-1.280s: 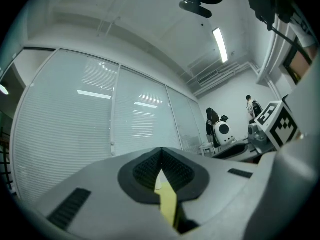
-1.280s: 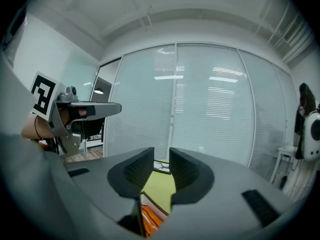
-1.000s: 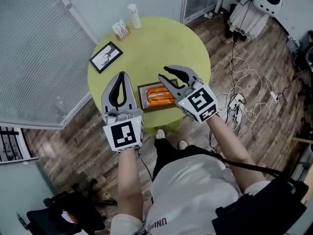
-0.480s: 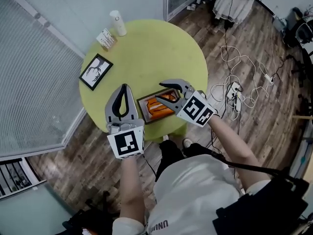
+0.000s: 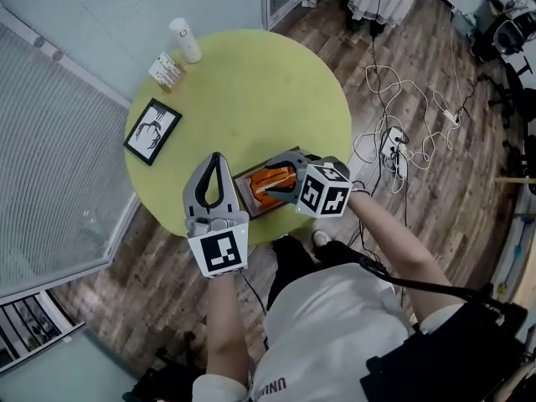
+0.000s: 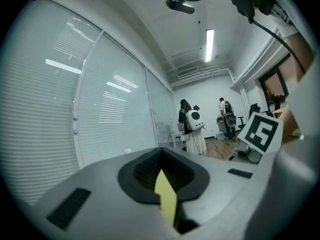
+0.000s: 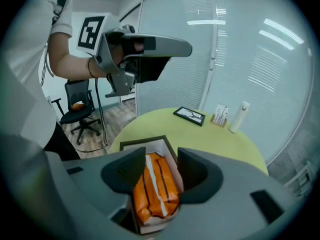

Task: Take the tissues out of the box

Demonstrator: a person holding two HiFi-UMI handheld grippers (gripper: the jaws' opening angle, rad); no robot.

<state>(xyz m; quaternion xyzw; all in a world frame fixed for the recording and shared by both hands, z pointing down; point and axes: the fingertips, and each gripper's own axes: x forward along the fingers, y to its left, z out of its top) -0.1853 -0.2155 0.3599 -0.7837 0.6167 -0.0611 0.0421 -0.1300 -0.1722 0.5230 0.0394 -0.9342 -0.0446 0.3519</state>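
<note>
Head view, read from left to right. A slatted blind (image 5: pixel 59 166) borders the round yellow-green table (image 5: pixel 251 90). Near the table's left edge lies a black picture frame (image 5: pixel 152 131). Beyond it, at the far rim, a small card stand (image 5: pixel 166 70) and a white bottle (image 5: pixel 185 40) stand just beside each other.

The left gripper (image 5: pixel 216 157) hangs over the near-left edge of the table and points roughly level. Its own view shows the two jaws drawn together with their tips meeting. Only a thin sliver of table colour shows through the slit below, and nothing is held.

Just to its right, at the table's near edge, sits the open dark-rimmed box (image 5: pixel 244 191). The orange tissue pack (image 5: pixel 276 176) lies lengthwise inside it against the white lining.

The right gripper (image 5: pixel 268 177) is tilted downward over the box, with its marker cube (image 5: pixel 322 191) toward the person. Its jaws have just been opening and stand wide apart. In the right gripper view the pack appears in the gap between them, lying in the box. Neither pad presses on the pack, so this gripper holds nothing.

Further right, loose cables (image 5: pixel 402 115) trail across the wooden floor (image 5: pixel 452 199).
</note>
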